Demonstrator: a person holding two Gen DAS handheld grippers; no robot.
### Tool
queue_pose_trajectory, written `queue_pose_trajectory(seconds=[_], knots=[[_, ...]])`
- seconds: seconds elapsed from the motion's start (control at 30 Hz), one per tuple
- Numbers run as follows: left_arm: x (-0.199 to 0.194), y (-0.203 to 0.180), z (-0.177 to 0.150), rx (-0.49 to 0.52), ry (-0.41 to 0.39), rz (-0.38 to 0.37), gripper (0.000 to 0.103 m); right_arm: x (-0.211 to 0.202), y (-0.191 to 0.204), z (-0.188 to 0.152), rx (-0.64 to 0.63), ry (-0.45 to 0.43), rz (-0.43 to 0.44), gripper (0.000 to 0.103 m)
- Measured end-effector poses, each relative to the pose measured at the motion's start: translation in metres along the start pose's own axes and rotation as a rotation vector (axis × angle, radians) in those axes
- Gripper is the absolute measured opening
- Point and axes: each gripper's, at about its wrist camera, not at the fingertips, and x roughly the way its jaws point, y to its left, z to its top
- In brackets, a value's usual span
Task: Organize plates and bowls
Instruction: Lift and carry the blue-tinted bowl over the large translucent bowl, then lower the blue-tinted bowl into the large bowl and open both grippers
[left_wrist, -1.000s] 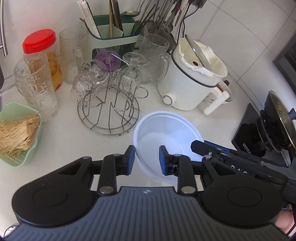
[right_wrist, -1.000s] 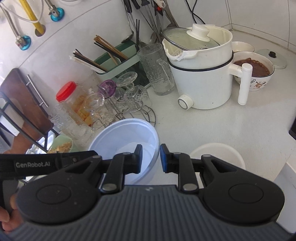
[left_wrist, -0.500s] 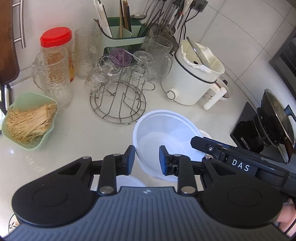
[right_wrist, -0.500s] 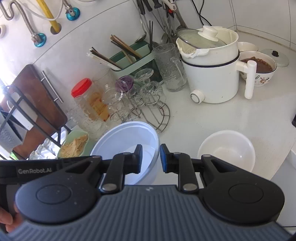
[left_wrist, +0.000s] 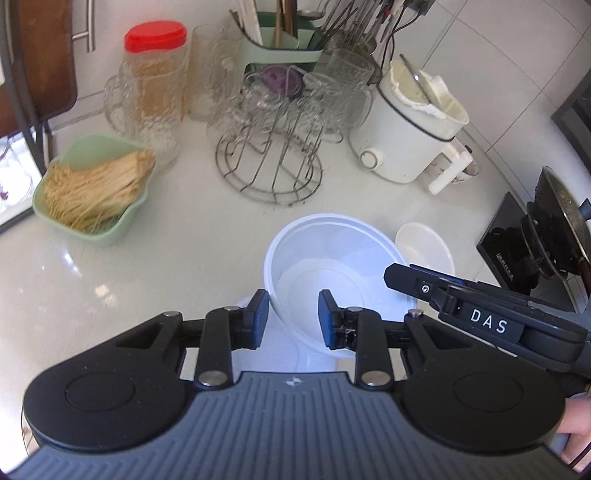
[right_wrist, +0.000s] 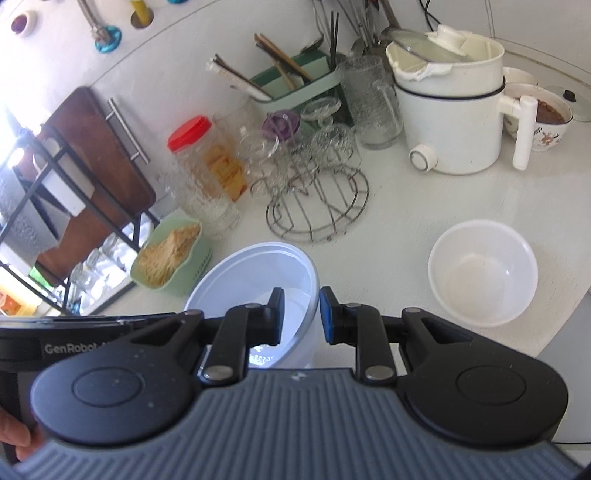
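Note:
A large white plastic bowl (left_wrist: 332, 258) is held in the air above the white counter by both grippers. My left gripper (left_wrist: 290, 317) is shut on its near-left rim. My right gripper (right_wrist: 300, 315) is shut on its right rim; the bowl shows in the right wrist view (right_wrist: 255, 273). A smaller white bowl (right_wrist: 482, 273) stands on the counter to the right, also seen in the left wrist view (left_wrist: 424, 247). Under the held bowl another white dish (left_wrist: 280, 354) lies partly hidden.
A wire cup rack with glasses (left_wrist: 269, 147), a white electric pot (left_wrist: 410, 129), a red-lidded jar (left_wrist: 155, 74), a green basket of noodles (left_wrist: 92, 192) and a green utensil holder (right_wrist: 295, 88) crowd the back. A stove with a pan (left_wrist: 546, 236) stands at right.
Both grippers have lifted the large bowl up and back from the counter. The small white bowl beneath and beside it has come into view.

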Motion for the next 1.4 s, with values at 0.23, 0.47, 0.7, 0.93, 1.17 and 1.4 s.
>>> queue_pose_trajectory(seconds=[0.23,0.47,0.7,0.93,1.17,1.4], knots=[[0.005,0.011,-0.020,-0.037,0.017,0.022,0.032,0.009,0.008,-0.016,-0.038,0.069,-0.011,0.024],[0.011,0.028,-0.037,-0.085,0.031,0.049,0.032,0.022,0.017,-0.030,-0.093,0.141,-0.007,0.024],[0.014,0.034,-0.044,-0.110,0.033,0.062,0.033,0.028,0.024,-0.036,-0.136,0.169,-0.017,0.025],[0.015,0.032,-0.048,-0.122,0.031,0.063,0.033,0.028,0.022,-0.036,-0.144,0.180,-0.017,0.025],[0.006,0.031,-0.049,-0.136,0.006,0.074,0.049,0.024,0.022,-0.033,-0.146,0.174,-0.018,0.042],[-0.014,0.031,-0.045,-0.140,-0.046,0.093,0.049,0.009,0.025,-0.022,-0.163,0.131,-0.013,0.041]])
